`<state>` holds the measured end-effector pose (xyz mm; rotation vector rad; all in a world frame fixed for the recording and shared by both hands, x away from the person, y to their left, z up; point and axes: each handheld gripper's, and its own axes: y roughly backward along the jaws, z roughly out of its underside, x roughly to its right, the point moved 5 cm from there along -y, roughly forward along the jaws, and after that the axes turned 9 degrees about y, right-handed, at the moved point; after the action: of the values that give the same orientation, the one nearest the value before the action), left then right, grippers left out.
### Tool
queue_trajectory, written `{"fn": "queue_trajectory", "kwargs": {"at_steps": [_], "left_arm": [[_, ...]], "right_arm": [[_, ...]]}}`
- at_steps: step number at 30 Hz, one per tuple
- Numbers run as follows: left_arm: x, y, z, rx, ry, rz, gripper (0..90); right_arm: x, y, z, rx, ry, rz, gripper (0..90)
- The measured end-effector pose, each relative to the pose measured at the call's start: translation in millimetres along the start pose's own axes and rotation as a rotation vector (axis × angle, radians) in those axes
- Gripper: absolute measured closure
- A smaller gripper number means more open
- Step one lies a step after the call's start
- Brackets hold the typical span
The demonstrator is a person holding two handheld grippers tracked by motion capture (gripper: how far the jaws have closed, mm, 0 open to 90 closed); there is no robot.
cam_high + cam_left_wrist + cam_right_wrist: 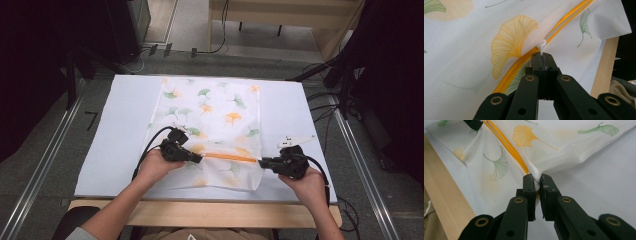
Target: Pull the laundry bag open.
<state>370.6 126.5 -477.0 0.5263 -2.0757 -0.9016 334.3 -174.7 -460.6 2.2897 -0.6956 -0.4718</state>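
A white mesh bag [215, 120] printed with green and orange ginkgo leaves lies flat on the white mat [120, 130]. An orange zipper [230, 158] runs across its near part. My left gripper [199, 158] is shut on the small white zipper pull [542, 45] at the zipper's left stretch. My right gripper [261, 162] is shut on the bag's right edge [537, 178], at the zipper's end [524, 168], with the fabric bunched between the jaws. In the left gripper view the zipper [524, 58] runs diagonally past the left gripper [543, 55], its two rows parted beyond the pull.
The mat lies on a wooden table whose front edge [210, 212] faces the person. A small white piece [295, 140] lies on the mat just behind the right gripper. Cables [320, 107] and dark stands surround the table on the floor.
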Motion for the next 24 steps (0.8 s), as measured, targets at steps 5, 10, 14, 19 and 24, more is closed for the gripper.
{"fn": "queue_trajectory", "kwargs": {"at_steps": [5, 10, 14, 19, 24], "left_arm": [[-0.1, -0.1, -0.4, 0.0, 0.001, 0.009, 90.0], [-0.6, -0.6, -0.3, -0.004, 0.0, 0.01, 90.0], [-0.8, -0.4, 0.0, -0.009, -0.002, 0.014, 90.0], [-0.9, 0.0, 0.1, -0.009, 0.0, 0.015, 90.0], [-2.3, -0.5, 0.4, -0.01, 0.007, 0.012, 90.0]], "right_arm": [[0.0, 0.3, 0.8, -0.006, -0.005, -0.001, 85.6], [0.1, 0.3, 0.8, -0.008, -0.005, -0.002, 85.5], [-0.1, 0.3, 0.9, -0.008, -0.005, -0.004, 85.5], [-0.4, 0.1, 0.9, -0.008, -0.005, -0.007, 85.5], [-0.8, 0.0, 0.6, -0.007, -0.004, -0.008, 85.5]]}}
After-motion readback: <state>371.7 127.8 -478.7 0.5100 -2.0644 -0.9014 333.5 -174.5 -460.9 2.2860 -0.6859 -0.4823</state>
